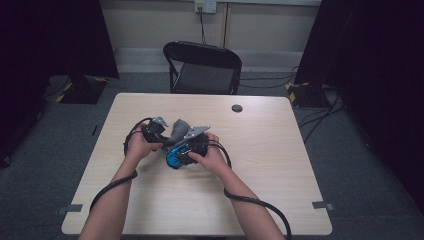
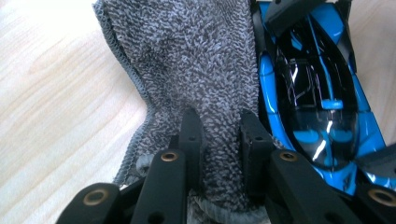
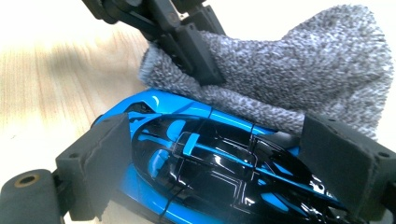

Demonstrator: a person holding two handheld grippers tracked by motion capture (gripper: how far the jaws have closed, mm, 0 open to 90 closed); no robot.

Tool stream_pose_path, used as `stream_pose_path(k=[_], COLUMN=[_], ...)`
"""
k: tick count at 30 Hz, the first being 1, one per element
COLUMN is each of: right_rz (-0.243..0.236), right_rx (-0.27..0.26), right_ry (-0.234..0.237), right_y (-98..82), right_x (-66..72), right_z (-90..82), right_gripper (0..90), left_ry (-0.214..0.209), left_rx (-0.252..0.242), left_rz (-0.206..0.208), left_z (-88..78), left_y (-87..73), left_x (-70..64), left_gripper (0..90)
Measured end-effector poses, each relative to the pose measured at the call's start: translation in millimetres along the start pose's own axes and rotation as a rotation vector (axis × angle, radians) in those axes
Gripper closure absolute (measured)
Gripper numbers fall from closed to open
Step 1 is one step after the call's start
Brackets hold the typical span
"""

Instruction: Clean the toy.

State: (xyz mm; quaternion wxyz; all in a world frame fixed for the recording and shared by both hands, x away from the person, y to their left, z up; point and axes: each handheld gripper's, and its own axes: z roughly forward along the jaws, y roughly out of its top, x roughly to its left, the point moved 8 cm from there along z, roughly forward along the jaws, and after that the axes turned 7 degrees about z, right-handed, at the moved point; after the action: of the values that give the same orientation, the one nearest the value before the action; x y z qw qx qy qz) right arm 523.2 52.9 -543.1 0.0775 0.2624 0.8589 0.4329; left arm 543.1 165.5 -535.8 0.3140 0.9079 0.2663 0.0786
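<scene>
Your left gripper [image 2: 218, 135] is clamped on the grey cloth [image 2: 196, 60], which lies against the blue toy car [image 3: 201, 163]. Your right gripper [image 3: 224, 158] grips that car by its sides, just above the table [image 1: 260, 150].

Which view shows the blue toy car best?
The right gripper view: the car lies large between the tongs, its blue and black top clear. The left gripper view shows one side of it beside the grey cloth. The high view shows a small blue patch between the hands.
</scene>
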Motion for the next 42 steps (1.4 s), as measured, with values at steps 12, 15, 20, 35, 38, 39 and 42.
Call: stream_pose_path(k=[12, 15, 20, 35, 38, 39, 42], right_rz=[0.000, 0.000, -0.001, 0.000, -0.001, -0.001, -0.001], right_rx=[0.001, 0.003, 0.003, 0.007, 0.010, 0.012, 0.009], right_ry=[0.003, 0.004, 0.004, 0.001, -0.001, -0.001, -0.003], right_y=[0.0, 0.0, 0.1, 0.3, 0.5, 0.5, 0.4], right_x=[0.0, -0.1, -0.2, -0.1, -0.2, -0.2, -0.1], right_z=[0.0, -0.1, 0.0, 0.0, 0.0, 0.0, 0.1], right_gripper=[9.3, 9.3, 9.3, 9.2, 9.2, 9.2, 9.2], left_ry=[-0.016, -0.023, -0.029, -0.032, -0.036, -0.037, -0.036], left_rx=[0.010, 0.012, 0.012, 0.001, -0.001, 0.000, 0.002], left_rz=[-0.001, -0.002, -0.014, -0.042, -0.049, -0.049, -0.054], left_z=[-13.8, -18.4, -25.2, -46.6, -51.0, -52.4, -58.2], left_y=[-15.6, -21.2, -30.3, -57.8, -63.5, -65.0, -71.8], left_x=[-2.7, -3.9, -7.5, -25.8, -28.9, -29.2, -30.6], left_gripper=[74.8, 74.8, 74.8, 74.7, 74.7, 74.7, 74.7])
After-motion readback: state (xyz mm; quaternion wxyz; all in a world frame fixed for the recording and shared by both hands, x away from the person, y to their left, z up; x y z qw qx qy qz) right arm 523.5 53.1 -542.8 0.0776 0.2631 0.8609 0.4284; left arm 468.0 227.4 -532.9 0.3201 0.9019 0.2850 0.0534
